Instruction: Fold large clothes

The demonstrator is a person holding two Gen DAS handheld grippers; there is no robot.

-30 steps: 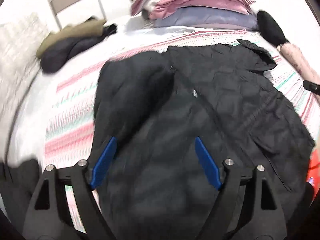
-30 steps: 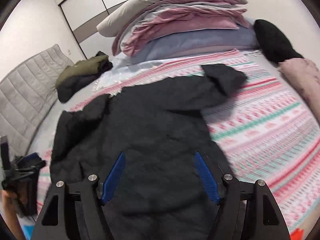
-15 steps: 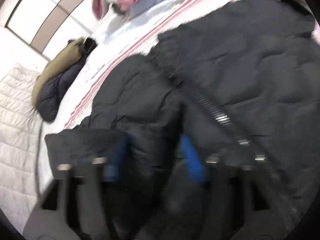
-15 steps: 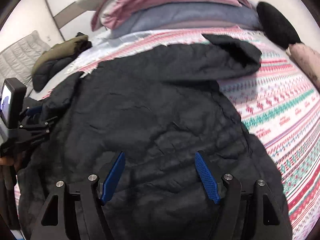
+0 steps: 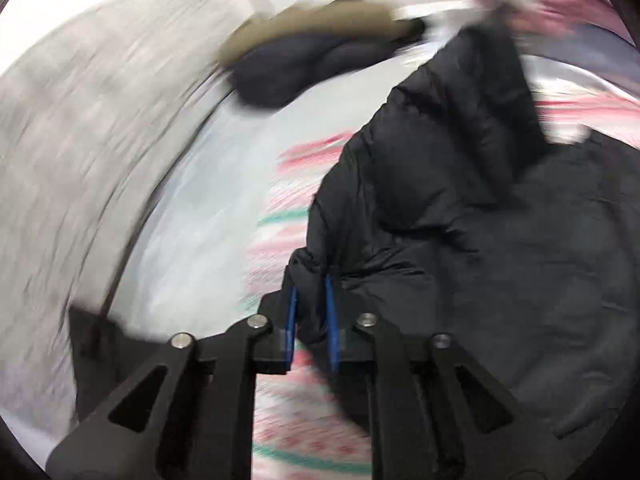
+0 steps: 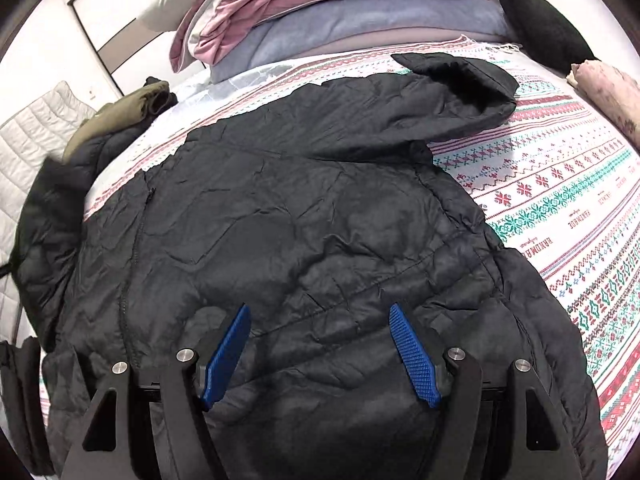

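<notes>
Black quilted puffer jacket (image 6: 304,216): spread across striped, patterned bedspread (image 6: 560,208), one sleeve (image 6: 452,96) angled toward stacked pink and blue bedding (image 6: 340,8). Left gripper (image 5: 311,312): jaws just closing, blue pads (image 5: 329,316) pinching jacket's edge fold. Right gripper (image 6: 320,356): fingers spread wide above jacket body, grasping nothing.

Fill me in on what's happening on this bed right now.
A person is folding a black padded jacket spread over the patterned bedspread. The left tool has just been closing, and its blue pads now pinch a fold at the jacket's edge. The right tool hangs open over the jacket's lower body, gripping nothing. An olive and dark garment and stacked bedding lie further up the bed.
</notes>
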